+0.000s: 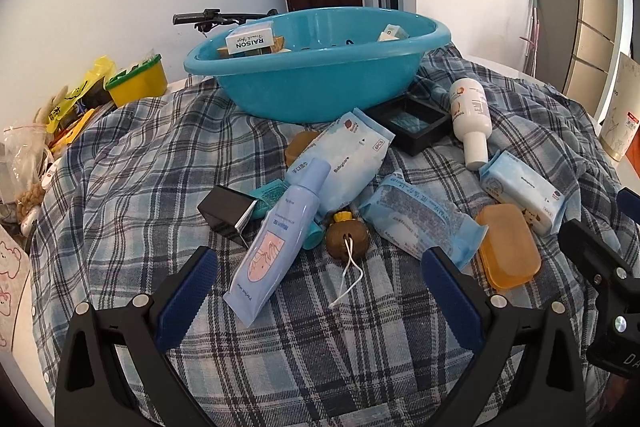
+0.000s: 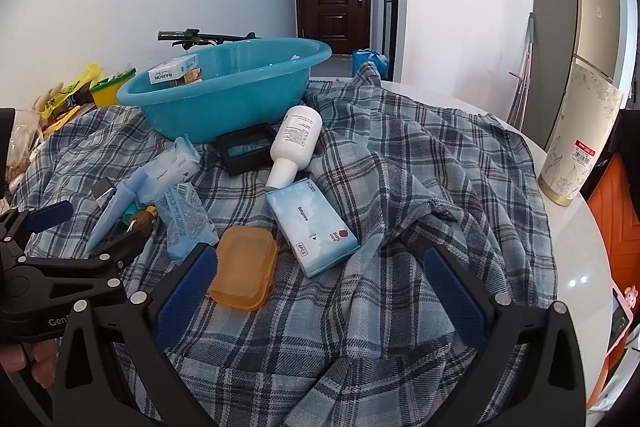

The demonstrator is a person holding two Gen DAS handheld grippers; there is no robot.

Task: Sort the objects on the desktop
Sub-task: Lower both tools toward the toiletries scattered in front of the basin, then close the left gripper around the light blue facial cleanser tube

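Grippers both gape wide and empty: left gripper (image 1: pixel 320 267) frames a pale-blue plastic tube (image 1: pixel 276 235) at its 11 o'clock. Right gripper (image 2: pixel 320 267) flanks an orange translucent soap box (image 2: pixel 244 269) at 9 o'clock; the teal plastic basin (image 2: pixel 224 95) sits at 11 o'clock.

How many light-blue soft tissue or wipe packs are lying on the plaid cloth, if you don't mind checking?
3: the Babycare pack nearest the blue basin, the speckled pack beside the orange soap box, and the bear-print pack below the white bottle. Others may be hidden.
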